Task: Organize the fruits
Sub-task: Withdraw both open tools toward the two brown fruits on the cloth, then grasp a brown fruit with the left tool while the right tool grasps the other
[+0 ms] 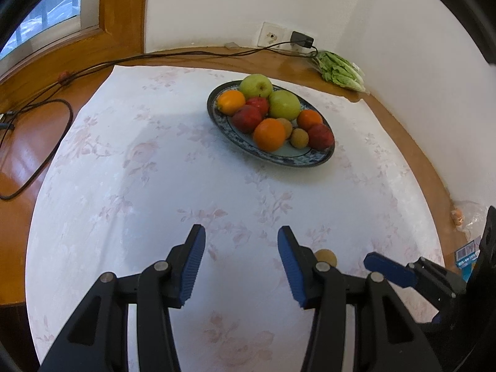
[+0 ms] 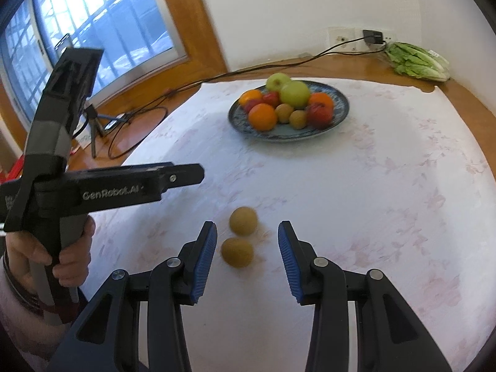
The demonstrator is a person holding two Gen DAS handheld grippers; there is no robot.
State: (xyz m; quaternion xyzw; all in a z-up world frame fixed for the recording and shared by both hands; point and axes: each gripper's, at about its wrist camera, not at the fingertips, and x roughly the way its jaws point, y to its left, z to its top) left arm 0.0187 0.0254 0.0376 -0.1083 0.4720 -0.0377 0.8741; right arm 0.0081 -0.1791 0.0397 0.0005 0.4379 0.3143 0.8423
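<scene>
A blue patterned plate (image 1: 280, 159) (image 2: 341, 99) at the far side of the white cloth holds green apples (image 1: 283, 104), oranges (image 1: 269, 134), red fruits and small brown fruits. Two small brown fruits lie loose on the cloth, one nearer (image 2: 237, 251) and one farther (image 2: 243, 220). My right gripper (image 2: 247, 232) is open and empty, its fingers on either side of them, just short. My left gripper (image 1: 241, 237) is open and empty above bare cloth; one brown fruit (image 1: 326, 257) peeks out behind its right finger. The left gripper's body (image 2: 93, 186) shows in the right wrist view.
The round wooden table (image 1: 28, 167) is covered by a flowered white cloth (image 1: 155, 170). Black cables (image 1: 46, 142) run along the left side. A bag of lettuce (image 1: 339, 69) lies by the wall socket. A plastic bag (image 1: 472, 217) lies at the right edge.
</scene>
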